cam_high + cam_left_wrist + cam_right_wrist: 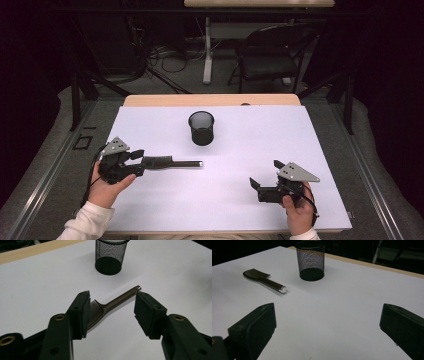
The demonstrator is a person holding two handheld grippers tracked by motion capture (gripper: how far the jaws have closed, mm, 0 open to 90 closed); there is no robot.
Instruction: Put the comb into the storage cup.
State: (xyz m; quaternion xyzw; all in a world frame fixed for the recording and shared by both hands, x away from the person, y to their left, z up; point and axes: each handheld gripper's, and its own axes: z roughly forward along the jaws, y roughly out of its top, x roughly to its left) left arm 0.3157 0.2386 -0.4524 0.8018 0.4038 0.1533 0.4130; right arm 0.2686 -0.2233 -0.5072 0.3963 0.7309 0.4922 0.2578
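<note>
1. While the left gripper (pixel 111 312) stands with its jaws spread wide, the comb (pixel 110 306) lies flat on the white table (pixel 37 285) between them, its toothed end beside the left jaw pad and its handle running past the right one; neither pad is seen pressing it.
2. From above, the comb (pixel 167 162) juts out of the left gripper (pixel 137 159) toward the table's middle.
3. Dark and slim, the comb has fine teeth at one end and a round handle with a shiny metal cap.
4. The right gripper (pixel 264 176) is open too, holding nothing, well apart from the comb (pixel 263 280).
5. A black mesh cup (pixel 201 128) stands upright beyond the comb's tip, near but not touching.
6. Bare white surface lies between both grippers; the table's near edge runs just behind the hands.
</note>
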